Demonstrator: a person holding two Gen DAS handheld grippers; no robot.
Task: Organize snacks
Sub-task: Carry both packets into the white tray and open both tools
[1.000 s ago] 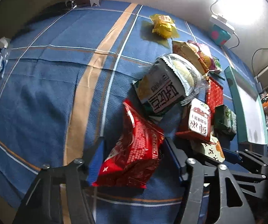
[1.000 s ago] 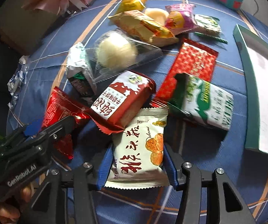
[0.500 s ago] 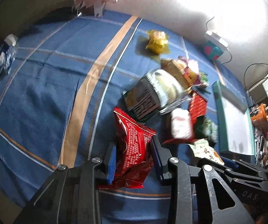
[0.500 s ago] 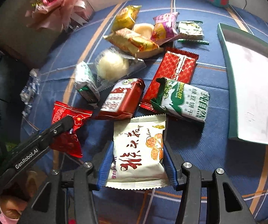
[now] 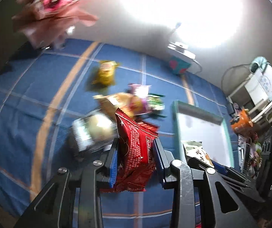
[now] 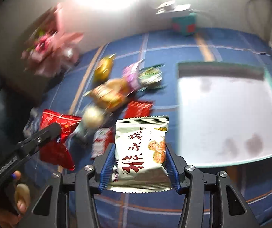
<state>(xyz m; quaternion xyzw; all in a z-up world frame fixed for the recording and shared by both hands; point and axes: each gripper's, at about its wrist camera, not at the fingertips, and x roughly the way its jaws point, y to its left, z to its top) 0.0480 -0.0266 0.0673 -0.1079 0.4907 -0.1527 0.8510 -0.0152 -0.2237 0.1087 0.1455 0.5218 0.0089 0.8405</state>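
My left gripper (image 5: 136, 153) is shut on a red snack packet (image 5: 136, 152) and holds it above the blue cloth; it also shows in the right wrist view (image 6: 58, 133). My right gripper (image 6: 139, 157) is shut on a white packet with red characters (image 6: 141, 152), lifted off the cloth; this packet also shows in the left wrist view (image 5: 198, 152). A teal-rimmed white tray (image 6: 219, 66) lies to the right of the right gripper and shows in the left wrist view (image 5: 175, 125) too. Several loose snack packets (image 6: 109, 95) lie in a blurred pile on the cloth.
A blue striped cloth (image 5: 22, 104) covers the table. A pink bouquet (image 5: 50, 5) stands at the back left. A teal box (image 5: 178, 66) under a white charger sits by the wall. Shelves and an orange item (image 5: 242, 121) stand at the right.
Both grippers have risen off the cloth with their packets and tilted up toward the wall. The snack pile and tray now lie farther below and ahead.
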